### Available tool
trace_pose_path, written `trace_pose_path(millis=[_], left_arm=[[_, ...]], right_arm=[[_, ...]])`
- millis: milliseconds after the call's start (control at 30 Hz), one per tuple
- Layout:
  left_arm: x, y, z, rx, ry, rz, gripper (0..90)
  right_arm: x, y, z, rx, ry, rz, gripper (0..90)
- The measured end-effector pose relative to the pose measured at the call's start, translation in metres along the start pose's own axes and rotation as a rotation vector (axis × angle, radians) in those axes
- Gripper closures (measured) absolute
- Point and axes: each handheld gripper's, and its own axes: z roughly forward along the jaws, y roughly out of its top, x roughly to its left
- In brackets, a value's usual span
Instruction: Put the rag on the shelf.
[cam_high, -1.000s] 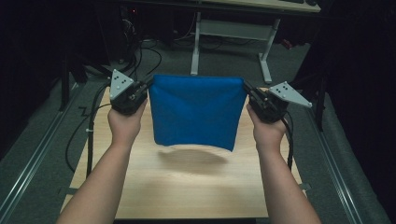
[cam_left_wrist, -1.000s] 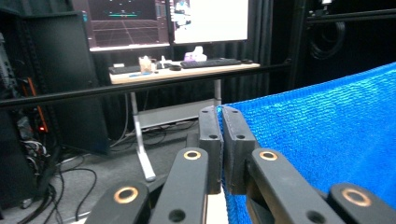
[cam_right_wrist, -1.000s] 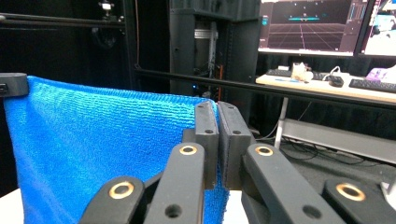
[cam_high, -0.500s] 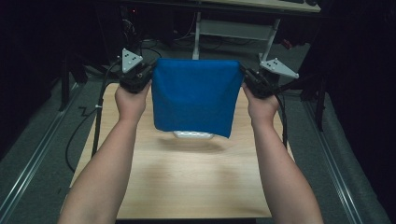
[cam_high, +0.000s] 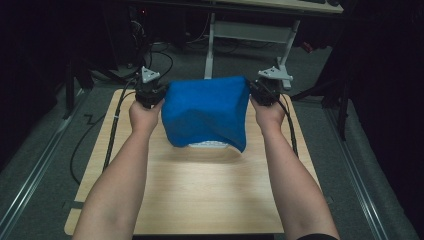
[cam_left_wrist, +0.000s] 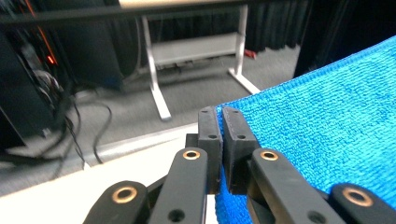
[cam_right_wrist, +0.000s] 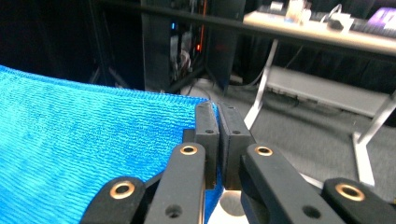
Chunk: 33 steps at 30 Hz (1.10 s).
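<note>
the blue towel hangs over the far half of the tabletop, its top edge running 9 to 3 o'clock between the left gripper and right gripper, each clamped on a corner; its free hem droops toward 6 o'clock.

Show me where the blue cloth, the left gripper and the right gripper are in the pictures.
blue cloth (cam_high: 207, 112), high view, middle of its hanging face.
left gripper (cam_left_wrist: 221, 114), left gripper view, between its closed fingertips at the cloth corner.
right gripper (cam_right_wrist: 217, 109), right gripper view, between its closed fingertips at the cloth corner.
</note>
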Motion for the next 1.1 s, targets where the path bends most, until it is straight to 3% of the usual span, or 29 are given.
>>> trace_pose_path(millis=[133, 167, 333, 600, 900, 1100], left_arm=[[0.001, -0.022, 0.008, 0.060, -0.024, -0.018, 87.1], [0.000, -0.029, 0.009, 0.066, -0.034, -0.021, 87.1], [-0.004, -0.057, 0.008, 0.095, -0.066, -0.063, 87.2], [-0.018, -0.086, 0.009, 0.119, -0.117, -0.077, 87.2], [-0.022, -0.098, 0.017, 0.138, -0.159, -0.103, 87.1], [-0.023, -0.106, 0.027, 0.170, -0.175, -0.118, 86.7]], right_arm=[[0.004, -0.027, 0.010, 0.065, 0.005, 0.004, 88.9], [0.004, -0.027, 0.010, 0.065, 0.005, 0.004, 88.9], [0.008, -0.061, 0.010, 0.118, 0.026, 0.028, 88.8], [0.011, -0.094, 0.007, 0.155, 0.055, 0.083, 88.8], [0.019, -0.116, 0.013, 0.192, 0.087, 0.105, 88.8], [0.023, -0.125, 0.017, 0.220, 0.089, 0.096, 88.8]])
